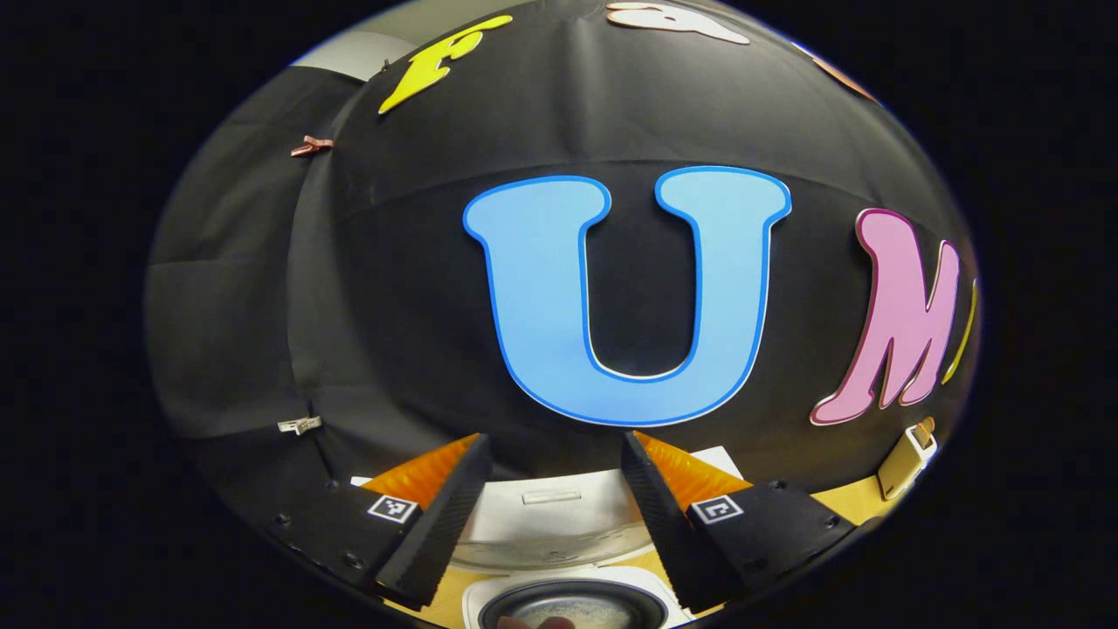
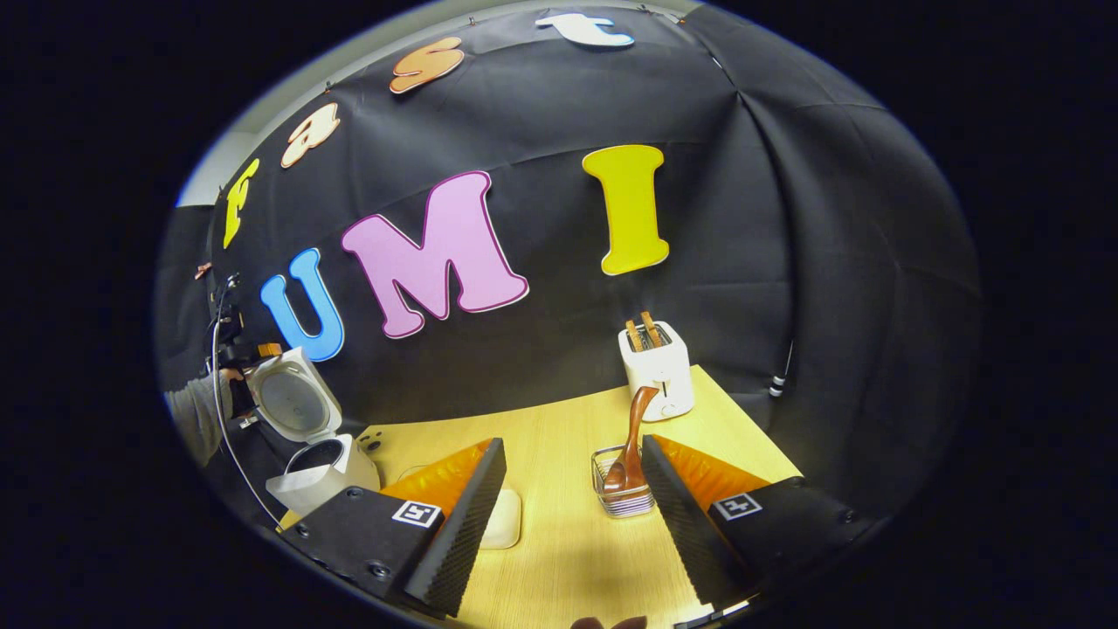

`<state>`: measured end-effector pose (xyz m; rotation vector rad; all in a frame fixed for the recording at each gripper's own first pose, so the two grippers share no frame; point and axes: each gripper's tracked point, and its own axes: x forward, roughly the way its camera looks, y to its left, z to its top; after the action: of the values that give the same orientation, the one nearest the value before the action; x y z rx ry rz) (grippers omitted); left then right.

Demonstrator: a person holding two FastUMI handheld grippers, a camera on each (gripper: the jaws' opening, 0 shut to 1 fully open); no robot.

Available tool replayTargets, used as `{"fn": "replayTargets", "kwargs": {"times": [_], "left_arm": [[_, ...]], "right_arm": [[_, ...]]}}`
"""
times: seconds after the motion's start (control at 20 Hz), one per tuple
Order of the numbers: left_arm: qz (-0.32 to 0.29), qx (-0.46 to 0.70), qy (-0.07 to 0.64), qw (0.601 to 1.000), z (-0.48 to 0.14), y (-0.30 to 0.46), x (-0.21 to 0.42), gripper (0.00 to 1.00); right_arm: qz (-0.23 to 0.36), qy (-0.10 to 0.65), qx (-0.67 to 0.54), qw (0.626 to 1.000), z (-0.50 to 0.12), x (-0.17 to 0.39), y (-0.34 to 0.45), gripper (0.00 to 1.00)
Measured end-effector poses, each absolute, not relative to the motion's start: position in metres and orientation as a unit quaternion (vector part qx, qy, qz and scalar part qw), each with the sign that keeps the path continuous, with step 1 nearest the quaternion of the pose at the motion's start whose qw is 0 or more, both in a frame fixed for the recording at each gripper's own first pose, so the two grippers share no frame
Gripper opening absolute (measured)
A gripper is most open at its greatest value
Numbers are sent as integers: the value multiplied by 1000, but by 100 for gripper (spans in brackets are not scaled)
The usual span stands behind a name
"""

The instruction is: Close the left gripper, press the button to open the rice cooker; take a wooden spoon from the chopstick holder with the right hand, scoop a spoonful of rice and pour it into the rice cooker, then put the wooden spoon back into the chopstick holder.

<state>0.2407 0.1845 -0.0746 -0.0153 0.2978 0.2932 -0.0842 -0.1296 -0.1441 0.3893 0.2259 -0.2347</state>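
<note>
Booth: black cloth wall behind a pale wooden table [image 2: 559,454], whose near edge is cut off at the bottom of both views.
Right gripper [image 2: 572,489]: fingers spread wide apart with nothing between them, hovering over the table.
Wooden spoon [image 2: 631,441]: standing in the chopstick holder [image 2: 622,494], bowl down and handle leaning upward; it sits just ahead of the right gripper, close to one finger, not touched.
Chopstick holder: a wire basket; its right side is hidden behind the finger.
White dish [image 2: 505,517]: low pale shape on the table, mostly covered by the other finger; hard to say what it holds.
Toaster [image 2: 657,367]: white, at the far table edge, well beyond the spoon.
Left gripper [image 1: 555,507]: fingers parted, empty, held above the rice cooker [image 1: 572,598].
Rice cooker: lid [image 1: 550,511] swung up and open; the dark pot is cut off at the bottom, contents unclear.
Right gripper view, far left: the open rice cooker again, with a sleeve [image 2: 196,415] beside it, partly cropped.
</note>
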Motion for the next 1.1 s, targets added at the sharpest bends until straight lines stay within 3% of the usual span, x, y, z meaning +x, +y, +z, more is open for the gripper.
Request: {"fn": "replayTargets", "kwargs": {"times": [0.45, 0.75, 1.1], "left_arm": [[134, -29, 199, 970, -94, 142, 152, 99], [123, -59, 269, 953, -149, 105, 83, 98], [126, -68, 338, 930, -208, 88, 51, 98]], "right_arm": [[-79, 115, 194, 971, -147, -50, -119, 96], [-42, 121, 195, 972, -148, -17, -113, 96], [5, 126, 193, 973, -149, 9, -93, 96]]}}
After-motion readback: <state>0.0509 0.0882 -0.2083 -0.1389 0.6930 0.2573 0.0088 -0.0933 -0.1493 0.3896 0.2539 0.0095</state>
